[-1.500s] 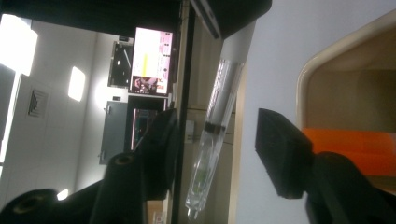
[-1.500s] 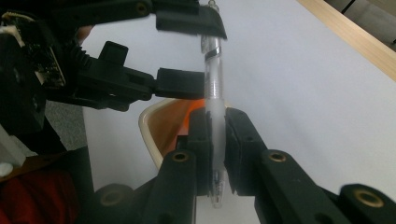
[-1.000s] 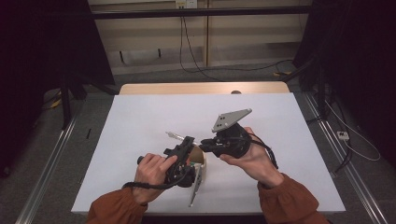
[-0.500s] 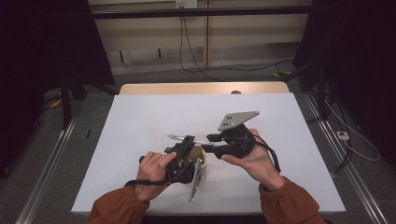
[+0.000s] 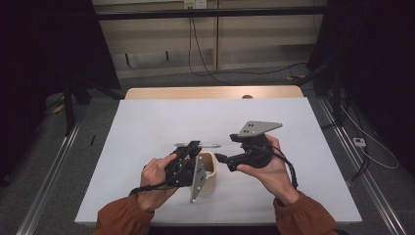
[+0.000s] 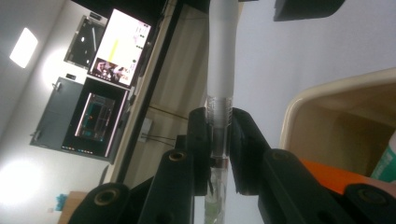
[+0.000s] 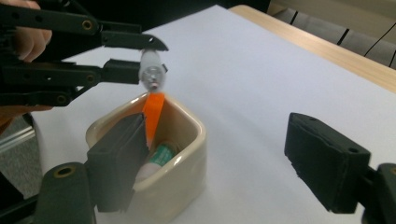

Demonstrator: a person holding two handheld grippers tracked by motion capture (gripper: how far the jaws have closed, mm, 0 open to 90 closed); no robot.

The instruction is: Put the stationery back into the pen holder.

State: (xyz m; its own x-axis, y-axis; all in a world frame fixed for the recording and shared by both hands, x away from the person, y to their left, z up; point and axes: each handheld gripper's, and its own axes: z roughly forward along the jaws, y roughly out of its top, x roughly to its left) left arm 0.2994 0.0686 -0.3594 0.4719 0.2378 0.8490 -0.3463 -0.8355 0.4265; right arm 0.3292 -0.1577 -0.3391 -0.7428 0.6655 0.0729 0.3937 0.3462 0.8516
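Note:
My left gripper (image 5: pixel 192 146) is shut on a pen (image 5: pixel 208 145) with a white cap and a clear barrel, held level just above a cream container (image 5: pixel 211 169). The left gripper view shows the pen (image 6: pixel 219 84) clamped between both jaws, with the container (image 6: pixel 336 93) off to the right. My right gripper (image 5: pixel 225 148) is open, its jaws spread wide on either side of the container (image 7: pixel 187 154). Inside it stand an orange item (image 7: pixel 153 112) and a green-labelled item (image 7: pixel 161 154). The left gripper (image 7: pixel 140 58) and the pen's tip (image 7: pixel 152 70) hover over the container's far rim.
A white sheet covers the table (image 5: pixel 161 122), with bare wood along the far edge (image 5: pixel 210 92). Cables trail on the floor behind and to the right. Both hands sit near the table's front middle.
The pen has levelled out from a slight tilt and shifted a little right. My right gripper has drifted slightly right and lower beside the container.

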